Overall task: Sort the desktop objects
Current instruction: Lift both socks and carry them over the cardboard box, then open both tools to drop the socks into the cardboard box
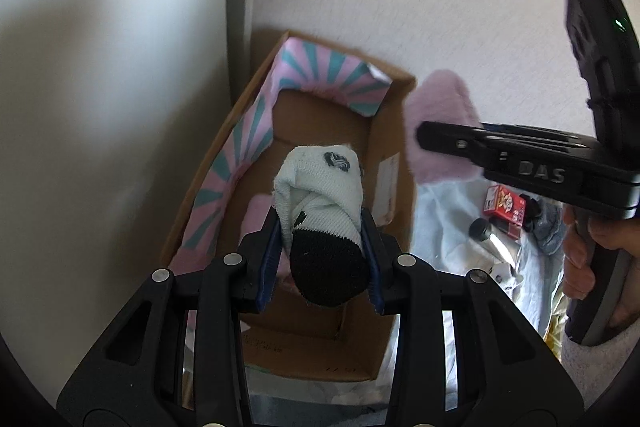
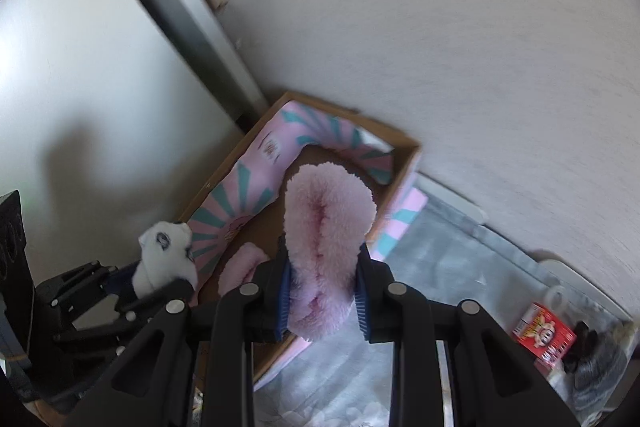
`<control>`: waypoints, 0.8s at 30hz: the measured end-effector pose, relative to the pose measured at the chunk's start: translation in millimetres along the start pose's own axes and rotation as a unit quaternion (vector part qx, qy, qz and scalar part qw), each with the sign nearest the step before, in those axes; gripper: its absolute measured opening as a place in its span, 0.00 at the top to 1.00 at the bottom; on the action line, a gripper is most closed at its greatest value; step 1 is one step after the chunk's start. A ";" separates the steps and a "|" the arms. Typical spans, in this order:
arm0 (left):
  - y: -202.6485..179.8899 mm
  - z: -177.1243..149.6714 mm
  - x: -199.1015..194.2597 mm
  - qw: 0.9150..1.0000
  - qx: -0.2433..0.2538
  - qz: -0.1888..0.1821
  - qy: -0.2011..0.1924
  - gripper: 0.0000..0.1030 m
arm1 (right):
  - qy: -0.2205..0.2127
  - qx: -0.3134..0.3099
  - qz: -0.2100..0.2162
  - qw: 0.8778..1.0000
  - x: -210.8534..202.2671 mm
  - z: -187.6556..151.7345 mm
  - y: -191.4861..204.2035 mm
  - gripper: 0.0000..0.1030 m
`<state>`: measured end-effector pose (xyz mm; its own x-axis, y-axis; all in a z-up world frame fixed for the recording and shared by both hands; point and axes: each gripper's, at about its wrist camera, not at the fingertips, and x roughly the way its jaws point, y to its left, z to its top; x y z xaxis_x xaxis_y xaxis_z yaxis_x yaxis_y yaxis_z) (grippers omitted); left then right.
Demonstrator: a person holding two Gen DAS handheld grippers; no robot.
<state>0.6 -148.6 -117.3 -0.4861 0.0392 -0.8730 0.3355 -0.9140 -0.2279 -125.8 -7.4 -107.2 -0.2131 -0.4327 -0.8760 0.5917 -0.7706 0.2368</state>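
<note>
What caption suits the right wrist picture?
Right gripper clamps a fluffy pink sock above a cardboard box.

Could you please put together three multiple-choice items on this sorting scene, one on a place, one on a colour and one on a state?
1. Where does the white and black sock hang?
A. Over the cardboard box
B. On the red carton
C. Flat on the pale cloth

2. What colour is the fluffy sock in the right gripper?
A. Grey
B. Pink
C. Green

3. How does the left gripper stand?
A. Wide open and empty
B. Shut with nothing in it
C. Shut on the white and black sock

Answers:
1 A, the left wrist view shows the box floor directly behind the sock.
2 B, its pile is pale pink in both views.
3 C, the blue pads press the sock from both sides.
</note>
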 end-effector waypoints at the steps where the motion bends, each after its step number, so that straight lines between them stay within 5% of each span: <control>1: 1.6 -1.5 2.6 1.000 -0.002 0.001 0.004 0.68 | 0.011 -0.009 0.004 1.000 10.7 1.0 5.1 0.76; 16: 10.5 -9.3 21.7 0.999 -0.029 -0.010 0.032 0.66 | 0.064 -0.064 0.027 0.996 52.3 3.0 35.5 0.76; 18: 15.0 -7.1 25.1 0.997 -0.048 -0.044 0.048 0.51 | 0.063 -0.064 0.034 0.995 50.9 4.9 35.5 0.74; 19: 16.3 -6.5 26.7 0.995 -0.060 -0.060 0.057 0.20 | 0.061 -0.066 0.044 0.995 50.7 6.3 36.2 0.69; 20: 16.3 -6.3 26.9 0.994 -0.065 -0.060 0.060 0.02 | 0.063 -0.068 0.052 0.994 51.4 8.2 38.0 0.59; 24: 8.7 -4.9 18.8 0.998 -0.044 -0.045 0.024 0.00 | 0.073 -0.083 0.029 0.993 58.5 13.6 41.6 0.22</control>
<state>-1.7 -153.9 -137.8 -0.4793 0.1410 -0.8662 0.3632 -0.8667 -0.3420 -124.3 -71.1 -143.0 -0.0659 -0.3922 -0.9175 0.7217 -0.6537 0.2275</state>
